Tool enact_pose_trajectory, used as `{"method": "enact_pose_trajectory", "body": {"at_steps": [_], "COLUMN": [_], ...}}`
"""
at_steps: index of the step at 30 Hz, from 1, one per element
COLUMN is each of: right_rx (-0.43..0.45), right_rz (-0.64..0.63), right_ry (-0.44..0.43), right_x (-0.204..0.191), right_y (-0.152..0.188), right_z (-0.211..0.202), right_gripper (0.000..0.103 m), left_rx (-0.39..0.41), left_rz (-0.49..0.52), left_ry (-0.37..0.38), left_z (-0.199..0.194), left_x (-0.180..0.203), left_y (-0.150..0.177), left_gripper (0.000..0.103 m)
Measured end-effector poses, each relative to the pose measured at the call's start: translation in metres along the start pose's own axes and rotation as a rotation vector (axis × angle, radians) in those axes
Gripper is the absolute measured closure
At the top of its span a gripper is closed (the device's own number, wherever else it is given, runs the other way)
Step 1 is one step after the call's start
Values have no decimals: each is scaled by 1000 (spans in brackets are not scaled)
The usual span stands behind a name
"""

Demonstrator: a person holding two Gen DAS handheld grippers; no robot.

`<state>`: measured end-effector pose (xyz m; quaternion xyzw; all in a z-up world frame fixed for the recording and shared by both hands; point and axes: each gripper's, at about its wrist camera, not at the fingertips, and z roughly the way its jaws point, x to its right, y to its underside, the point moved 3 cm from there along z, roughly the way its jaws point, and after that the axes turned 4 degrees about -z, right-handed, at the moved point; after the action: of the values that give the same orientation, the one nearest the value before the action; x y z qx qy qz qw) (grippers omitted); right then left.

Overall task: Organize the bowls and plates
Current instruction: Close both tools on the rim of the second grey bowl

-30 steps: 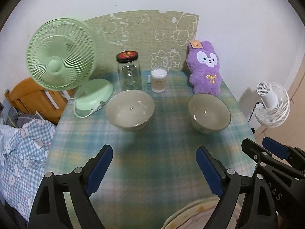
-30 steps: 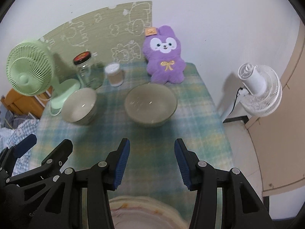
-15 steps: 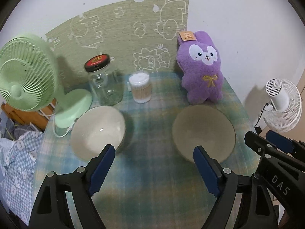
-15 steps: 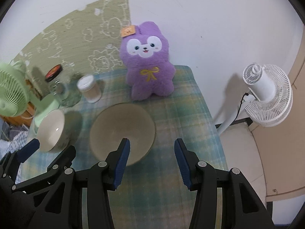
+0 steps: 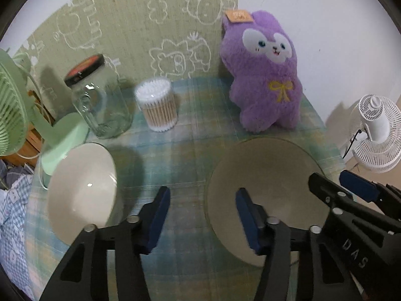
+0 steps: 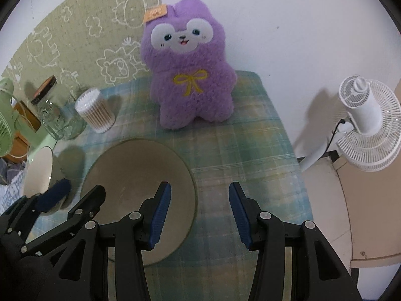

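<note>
Both grippers are angled down over the right bowl (image 5: 270,183), which sits on the plaid tablecloth (image 6: 238,150) right of centre, just in front of the plush. Left gripper (image 5: 203,215): jaws have just been closing, now part-spread, with the bowl's left rim wall between them, the right pad inside the bowl and the left pad outside over cloth. I can't see the pads pressing on it, so I read it as not gripped yet. Right gripper (image 6: 198,213): jaws have also just been closing, part-spread, straddling the bowl's right rim, left pad over the inside and right pad over bare cloth. No pinch visible there either.

To do this step well: seat both pads lower on the rim wall before squeezing. The glaze looks slick, so I'd expect a shallow bite to slip. Close both sides evenly and lift level, or the bowl will probably tip toward the weaker grip.

The left bowl (image 5: 80,190) sits well apart on the left, probably the stacking target. The two tools are close together, so watch for a clash when crossing over.

Further back: cotton swab tub (image 5: 158,105) and glass jar (image 5: 100,97), then the green fan (image 5: 15,110) at far left, whose base is just beside the left bowl. Purple plush (image 6: 188,70) is against the wall, near the right bowl's far rim. Lift up before moving. A white fan (image 6: 366,123) stands off the table at right.
</note>
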<state>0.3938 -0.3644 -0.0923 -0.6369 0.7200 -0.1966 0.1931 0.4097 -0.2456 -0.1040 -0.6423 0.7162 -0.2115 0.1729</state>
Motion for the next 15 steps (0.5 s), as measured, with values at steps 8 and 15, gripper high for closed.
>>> {"method": "enact_pose_trajectory", "body": {"at_steps": [8,15], "right_rx": [-48,-44], "right_rz": [-9,-9], "right_ry": [-3,-25], "right_x": [-5,-8], "right_y": [3,2], "right_z": [21,20], "right_gripper": [81,88], "left_rx": [-50,-71], "left_rz": [-25,-9], "left_ry": [-7,47], "left_z": [19,21], "left_x": [0,0], "left_y": [0,0], "left_gripper": [77,91]}}
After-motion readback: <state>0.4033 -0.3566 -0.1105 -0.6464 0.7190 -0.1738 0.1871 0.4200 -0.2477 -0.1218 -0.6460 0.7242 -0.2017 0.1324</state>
